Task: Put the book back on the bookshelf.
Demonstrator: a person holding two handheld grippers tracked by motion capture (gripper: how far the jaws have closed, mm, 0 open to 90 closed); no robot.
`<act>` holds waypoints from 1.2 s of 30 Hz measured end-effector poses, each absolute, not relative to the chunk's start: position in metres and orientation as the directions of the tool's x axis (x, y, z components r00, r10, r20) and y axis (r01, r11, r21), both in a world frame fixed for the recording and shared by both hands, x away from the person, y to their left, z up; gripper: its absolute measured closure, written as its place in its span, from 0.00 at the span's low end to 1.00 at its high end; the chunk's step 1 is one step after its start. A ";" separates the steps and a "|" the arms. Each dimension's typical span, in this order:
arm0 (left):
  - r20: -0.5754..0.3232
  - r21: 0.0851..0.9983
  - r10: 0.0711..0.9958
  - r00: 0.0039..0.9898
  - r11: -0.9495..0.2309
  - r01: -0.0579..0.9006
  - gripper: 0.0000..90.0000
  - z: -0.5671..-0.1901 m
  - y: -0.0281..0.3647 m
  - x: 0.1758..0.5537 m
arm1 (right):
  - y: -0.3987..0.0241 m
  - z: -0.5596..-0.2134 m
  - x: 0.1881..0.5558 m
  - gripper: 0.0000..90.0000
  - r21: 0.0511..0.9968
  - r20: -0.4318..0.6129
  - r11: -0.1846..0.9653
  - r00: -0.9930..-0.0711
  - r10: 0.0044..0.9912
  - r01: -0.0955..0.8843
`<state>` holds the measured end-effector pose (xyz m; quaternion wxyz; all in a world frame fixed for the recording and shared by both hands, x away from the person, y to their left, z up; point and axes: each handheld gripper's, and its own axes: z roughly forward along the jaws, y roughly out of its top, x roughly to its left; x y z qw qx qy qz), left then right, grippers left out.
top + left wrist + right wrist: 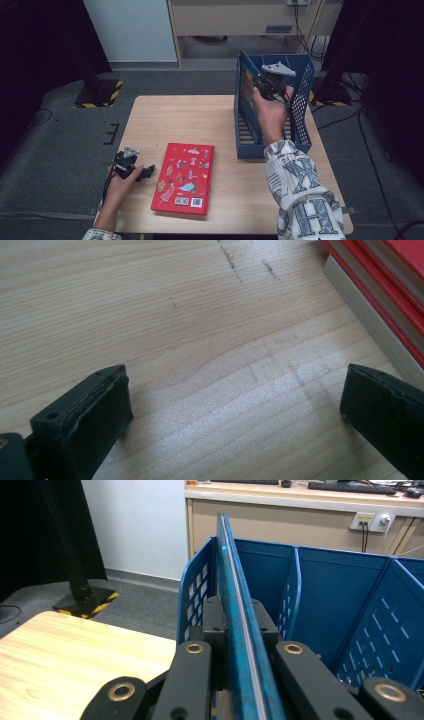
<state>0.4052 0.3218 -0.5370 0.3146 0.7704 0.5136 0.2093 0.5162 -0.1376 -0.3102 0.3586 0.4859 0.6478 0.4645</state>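
Blue book (240, 625) is clamped edge-on between the closed jaws of the right gripper (239, 630), held upright over the leftmost slot of the blue file rack (305, 107), close against the perforated end wall (192, 597). In the high view the same gripper (272, 85) is seen inside the rack's left side, the book's cover (246, 85) standing beside that wall. Little slack is left there — a slight tilt could catch the book's lower corner on the wall or on the divider (290, 600), and the thin grip along one edge could let it pivot or slip if it is pushed down against resistance. The rack sits near the table's far right corner, so a hard nudge might shift it outward. The left gripper (235, 405) rests with jaws wide apart and nothing between them on bare wood (175, 315), just beside the red book (184, 177); open tabletop (175, 120) is left between that book and the rack.
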 end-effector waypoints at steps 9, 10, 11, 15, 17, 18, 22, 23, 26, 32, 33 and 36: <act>0.000 0.699 0.922 0.387 -0.277 0.659 0.00 -0.537 0.322 0.405 | -0.131 -0.313 0.516 0.91 0.950 -0.011 0.093 -0.267 0.964 0.297; 0.000 0.699 0.922 0.387 -0.277 0.659 0.00 -0.537 0.322 0.405 | -0.131 -0.313 0.516 0.91 0.950 -0.011 0.093 -0.267 0.964 0.297; 0.000 0.699 0.922 0.387 -0.277 0.659 0.00 -0.537 0.322 0.405 | -0.130 -0.314 0.515 0.91 0.949 -0.011 0.094 -0.266 0.964 0.301; 0.000 0.699 0.922 0.388 -0.277 0.659 0.00 -0.537 0.322 0.405 | -0.128 -0.319 0.512 0.89 0.942 -0.005 0.094 -0.267 0.964 0.321; 0.000 0.699 0.922 0.388 -0.278 0.659 0.00 -0.537 0.322 0.405 | -0.128 -0.319 0.511 0.88 0.943 -0.004 0.093 -0.268 0.963 0.320; 0.000 0.699 0.921 0.389 -0.278 0.659 0.00 -0.537 0.322 0.406 | -0.128 -0.319 0.510 0.87 0.943 -0.004 0.094 -0.271 0.963 0.320; 0.000 0.698 0.921 0.389 -0.279 0.660 0.00 -0.537 0.322 0.405 | -0.126 -0.318 0.508 0.80 0.942 0.017 0.081 -0.288 0.957 0.324; 0.000 0.698 0.921 0.389 -0.279 0.660 0.00 -0.537 0.321 0.405 | -0.124 -0.318 0.506 0.78 0.943 0.013 0.087 -0.298 0.954 0.321; 0.000 0.698 0.921 0.391 -0.279 0.659 0.00 -0.537 0.321 0.406 | -0.124 -0.316 0.504 0.75 0.941 0.030 0.082 -0.324 0.946 0.327; 0.001 0.698 0.919 0.394 -0.283 0.658 0.00 -0.537 0.321 0.406 | -0.119 -0.316 0.494 0.66 0.933 0.008 0.131 -0.383 0.924 0.335; 0.001 0.698 0.919 0.394 -0.283 0.658 0.00 -0.537 0.321 0.406 | -0.119 -0.317 0.493 0.66 0.930 0.009 0.135 -0.389 0.921 0.342; 0.000 0.699 0.918 0.397 -0.284 0.656 0.00 -0.537 0.321 0.406 | -0.118 -0.322 0.489 0.65 0.931 0.015 0.131 -0.395 0.919 0.342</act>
